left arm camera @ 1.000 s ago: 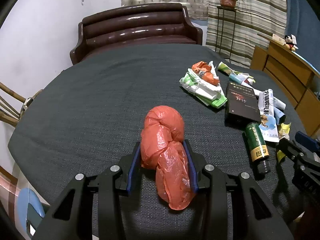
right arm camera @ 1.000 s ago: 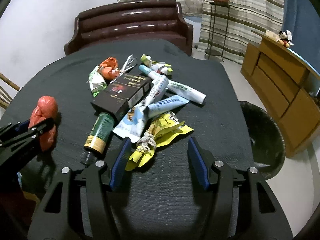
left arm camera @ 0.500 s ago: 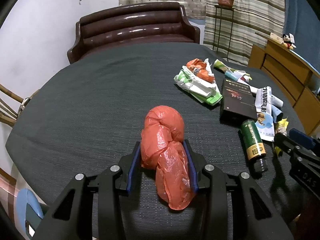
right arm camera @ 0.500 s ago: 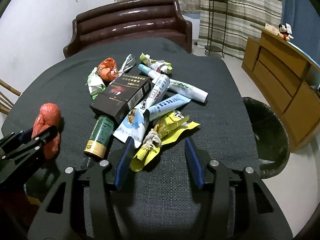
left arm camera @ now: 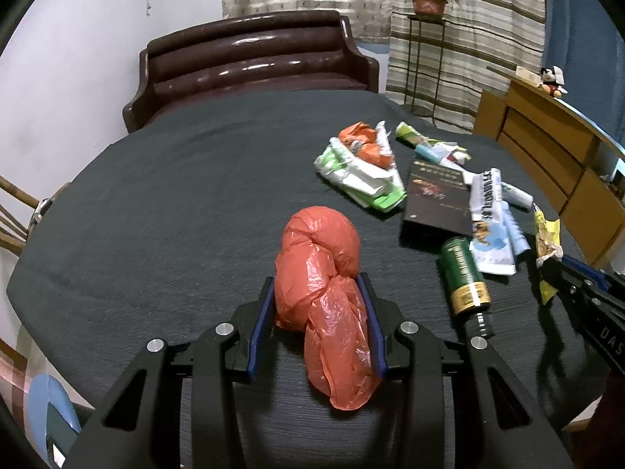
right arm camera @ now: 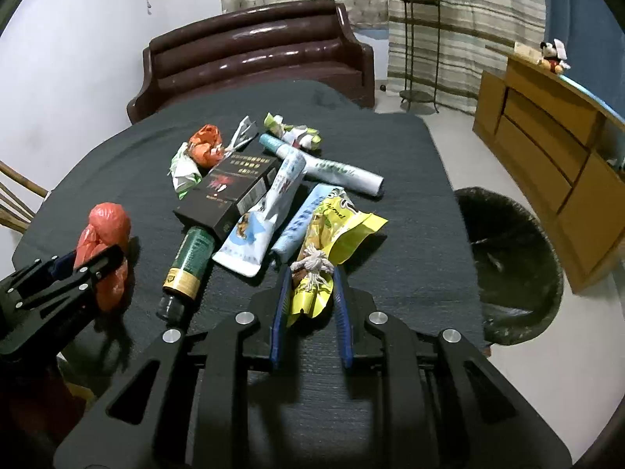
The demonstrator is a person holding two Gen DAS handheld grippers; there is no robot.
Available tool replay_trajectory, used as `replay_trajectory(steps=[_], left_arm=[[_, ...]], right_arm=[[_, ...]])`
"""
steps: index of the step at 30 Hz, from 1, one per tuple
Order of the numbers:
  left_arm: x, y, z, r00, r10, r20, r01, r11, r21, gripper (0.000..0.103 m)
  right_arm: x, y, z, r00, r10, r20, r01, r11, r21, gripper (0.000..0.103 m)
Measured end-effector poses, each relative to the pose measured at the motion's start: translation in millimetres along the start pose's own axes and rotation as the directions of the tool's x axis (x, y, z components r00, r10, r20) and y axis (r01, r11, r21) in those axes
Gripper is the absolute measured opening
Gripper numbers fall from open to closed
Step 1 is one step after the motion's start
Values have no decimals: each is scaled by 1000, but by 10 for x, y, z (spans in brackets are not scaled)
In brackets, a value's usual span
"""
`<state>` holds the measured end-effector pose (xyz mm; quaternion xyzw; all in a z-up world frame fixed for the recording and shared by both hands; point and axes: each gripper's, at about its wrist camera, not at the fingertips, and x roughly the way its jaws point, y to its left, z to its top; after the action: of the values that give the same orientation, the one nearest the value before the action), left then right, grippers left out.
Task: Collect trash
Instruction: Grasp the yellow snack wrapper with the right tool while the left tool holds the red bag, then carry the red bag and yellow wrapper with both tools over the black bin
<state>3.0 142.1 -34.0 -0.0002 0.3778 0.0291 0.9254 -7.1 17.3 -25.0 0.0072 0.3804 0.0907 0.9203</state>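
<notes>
A crumpled red plastic bag lies on the dark-clothed table, and my left gripper is shut on its near half. To the right a trash pile holds a black box, a green bottle, several tubes and wrappers. My right gripper is closing on the near end of a yellow wrapper with a white string knot, and both pads touch it. The left gripper with the red bag shows at the left of the right wrist view.
A black-lined trash bin stands on the floor off the table's right edge. A brown leather sofa sits beyond the far edge. A wooden cabinet lines the right wall. A wooden chair is at the left.
The right gripper's jaws have narrowed from wide apart onto the yellow wrapper's near end. The left gripper has kept its hold on the red bag without moving.
</notes>
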Motion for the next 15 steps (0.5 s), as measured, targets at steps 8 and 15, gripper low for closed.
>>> replay_trajectory(steps=[8,15], left_arm=[[-196,-341,147,995,-68,77,65,997,41,41],[-223,-845,299,983,-150,110,136,983,122,41]], right_arm=[[-215,-252,98,997,-45,69,46,999,-10,21],[-279,-734,189,988,-118,104,117,993,16,21]])
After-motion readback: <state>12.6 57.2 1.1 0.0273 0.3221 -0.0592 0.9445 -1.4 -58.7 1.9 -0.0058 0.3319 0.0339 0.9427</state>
